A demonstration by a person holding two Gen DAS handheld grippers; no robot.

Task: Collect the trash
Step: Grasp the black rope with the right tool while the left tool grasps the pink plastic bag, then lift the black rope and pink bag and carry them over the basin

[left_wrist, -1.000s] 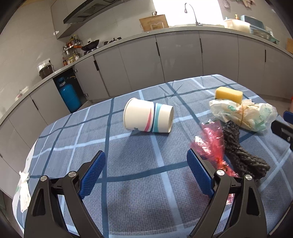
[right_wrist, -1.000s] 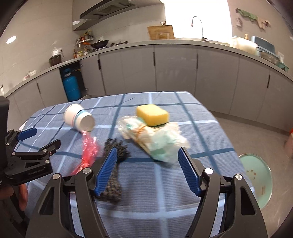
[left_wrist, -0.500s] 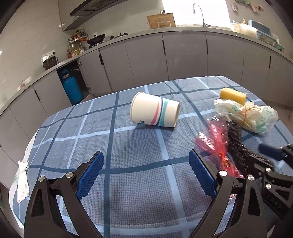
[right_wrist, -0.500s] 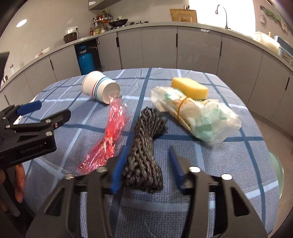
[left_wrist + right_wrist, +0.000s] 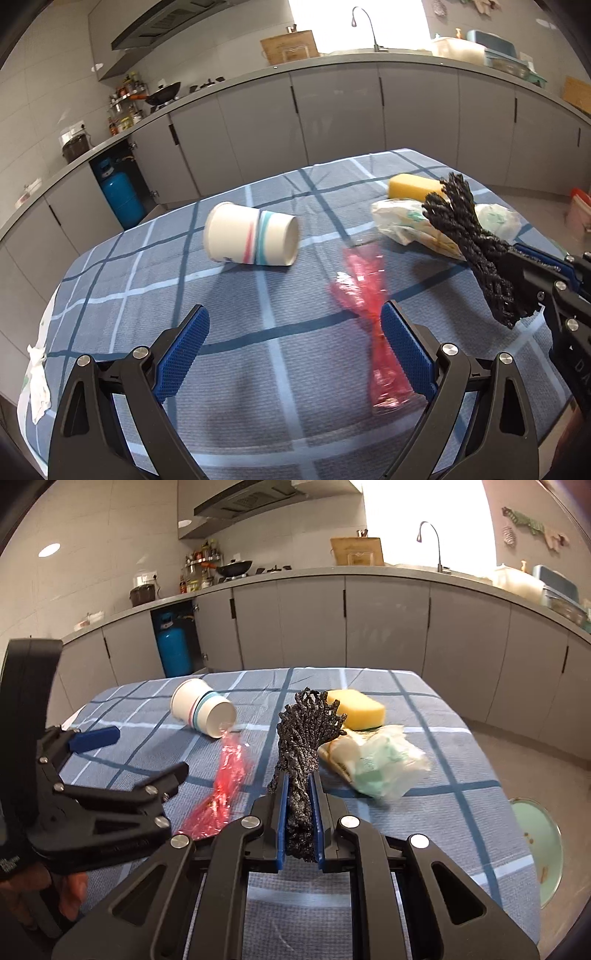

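My right gripper [image 5: 298,805] is shut on a black braided rope bundle [image 5: 304,746] and holds it above the table; the bundle also shows in the left wrist view [image 5: 476,247]. My left gripper [image 5: 295,332] is open and empty above the blue checked tablecloth [image 5: 229,369]. A red plastic wrapper [image 5: 369,317] lies by its right finger, also seen in the right wrist view [image 5: 225,782]. A striped paper cup [image 5: 251,238] lies on its side. A crumpled plastic bag [image 5: 373,764] lies beside a yellow sponge [image 5: 356,709].
A green bin [image 5: 535,842] stands on the floor right of the table. A white scrap [image 5: 37,380] hangs at the table's left edge. Grey kitchen cabinets [image 5: 332,118] and a blue gas cylinder [image 5: 118,192] stand behind.
My right gripper closed on the black rope bundle and lifted it off the table. The red wrapper shifted a little. My left gripper stayed open, now closer to the wrapper.
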